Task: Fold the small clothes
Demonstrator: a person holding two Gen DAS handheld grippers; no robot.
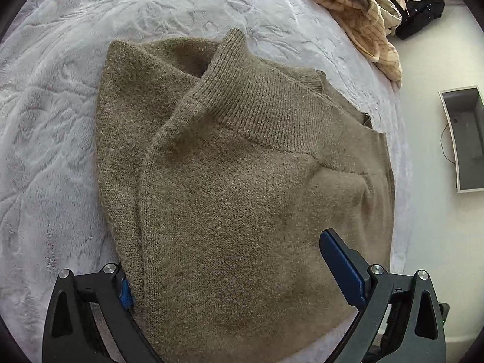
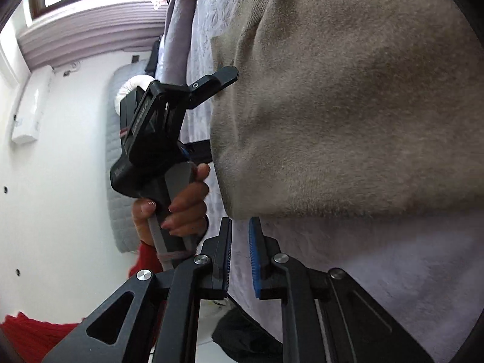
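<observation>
An olive-brown knitted sweater (image 1: pixel 242 181) lies folded on a pale lilac blanket (image 1: pixel 45 151), its ribbed collar turned up at the top. My left gripper (image 1: pixel 225 257) is open wide across the sweater's near part. Its left finger (image 1: pixel 125 290) is tucked at the sweater's edge and its right finger (image 1: pixel 341 266) is above the knit. In the right wrist view a hand (image 2: pixel 184 208) holds this left gripper (image 2: pixel 220 112) at the sweater (image 2: pixel 348 106) edge. My right gripper (image 2: pixel 241 222) hovers just off the sweater's lower edge, jaws a narrow gap apart with nothing between them.
A pile of cream and tan clothes (image 1: pixel 363 21) and a black item (image 1: pixel 423 9) lie at the blanket's far right. A grey rectangular box (image 1: pixel 466 139) stands on the white floor. The blanket (image 2: pixel 393 257) extends under the right gripper. A red sleeve (image 2: pixel 145 260) shows by the hand.
</observation>
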